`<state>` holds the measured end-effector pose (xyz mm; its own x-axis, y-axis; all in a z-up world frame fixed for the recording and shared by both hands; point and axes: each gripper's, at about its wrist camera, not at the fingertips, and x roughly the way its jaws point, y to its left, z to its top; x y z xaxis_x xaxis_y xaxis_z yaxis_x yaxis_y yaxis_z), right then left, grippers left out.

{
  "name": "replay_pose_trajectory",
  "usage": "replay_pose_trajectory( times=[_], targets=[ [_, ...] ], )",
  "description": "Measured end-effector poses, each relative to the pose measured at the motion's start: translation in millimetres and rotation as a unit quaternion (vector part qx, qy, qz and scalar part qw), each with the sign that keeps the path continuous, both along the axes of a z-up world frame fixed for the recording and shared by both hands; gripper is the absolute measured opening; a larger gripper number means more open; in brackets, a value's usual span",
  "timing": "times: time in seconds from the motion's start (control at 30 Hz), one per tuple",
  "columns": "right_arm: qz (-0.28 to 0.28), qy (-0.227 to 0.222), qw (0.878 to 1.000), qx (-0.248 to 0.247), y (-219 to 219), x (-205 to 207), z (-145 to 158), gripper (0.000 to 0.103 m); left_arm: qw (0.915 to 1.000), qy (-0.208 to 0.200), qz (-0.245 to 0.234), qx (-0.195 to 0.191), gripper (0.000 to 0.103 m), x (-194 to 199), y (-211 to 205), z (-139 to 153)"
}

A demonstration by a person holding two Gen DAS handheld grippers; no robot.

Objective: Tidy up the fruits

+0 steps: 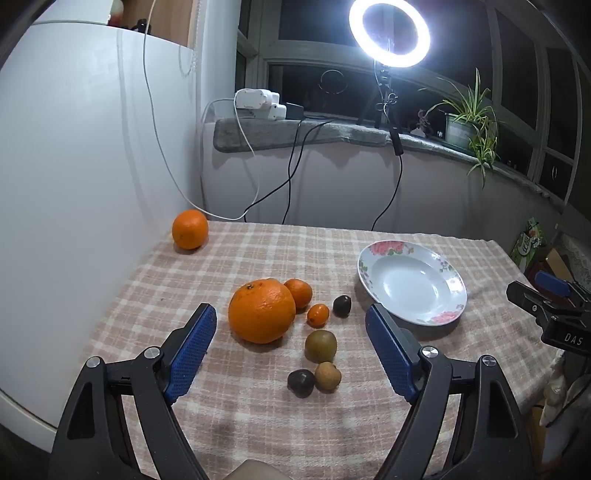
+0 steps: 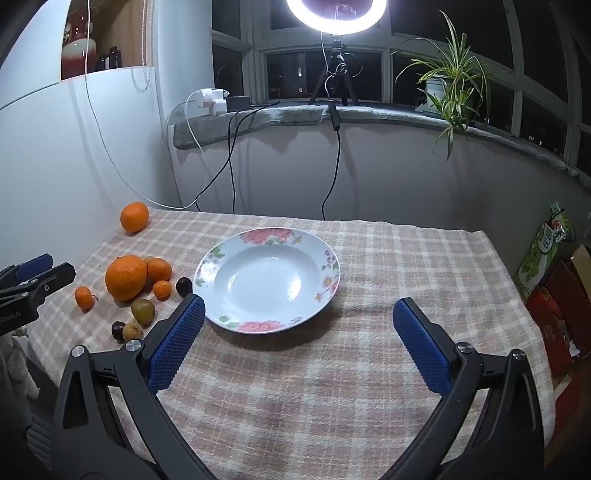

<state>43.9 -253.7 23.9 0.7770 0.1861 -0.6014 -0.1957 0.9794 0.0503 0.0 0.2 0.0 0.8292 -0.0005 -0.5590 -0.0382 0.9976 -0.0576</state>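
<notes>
— Over at the far left corner of the checked tablecloth [image 1: 258, 413], right by the white wall, what sits alone?

— A lone orange [image 1: 190, 229], well apart from the rest. Moving right, the main cluster: a big orange [image 1: 261, 311] with a smaller mandarin [image 1: 300, 292] touching its far side, then a tiny kumquat [image 1: 318, 314] and a dark round fruit [image 1: 342, 305] just beside that.

— And nearer the camera?

— A greenish-brown fruit [image 1: 320, 346], with a second dark fruit [image 1: 300, 382] and a tan longan-like fruit [image 1: 327, 376] touching each other below it. From the right wrist view, one more small mandarin [image 2: 83, 297] lies left of the big orange.

— The left gripper [image 1: 291, 325]?

— Spread wide, tilted down over the cluster, grasping nothing; the big orange lies between its blue pads but past the tips, untouched.

— Further right?

— The flowered plate [image 1: 456, 295], with no fruit in it, just right of the cluster.

— And the right gripper [image 2: 299, 314]?

— Also released, jaws wide, hovering in front of the plate with only cloth between the fingers. Behind, on the sill: a ring light [image 1: 389, 32] and a potted plant [image 1: 469, 118].
</notes>
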Motion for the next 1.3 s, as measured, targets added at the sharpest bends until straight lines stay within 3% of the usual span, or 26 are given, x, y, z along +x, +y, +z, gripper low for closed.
replay_pose_trajectory(
  times=[1.3],
  targets=[
    [0.008, 0.002, 1.000, -0.003, 6.1, -0.1, -0.9, 0.103, 1.0000, -0.001, -0.001, 0.000, 0.083, 1.9, -0.2, -2.9]
  ],
)
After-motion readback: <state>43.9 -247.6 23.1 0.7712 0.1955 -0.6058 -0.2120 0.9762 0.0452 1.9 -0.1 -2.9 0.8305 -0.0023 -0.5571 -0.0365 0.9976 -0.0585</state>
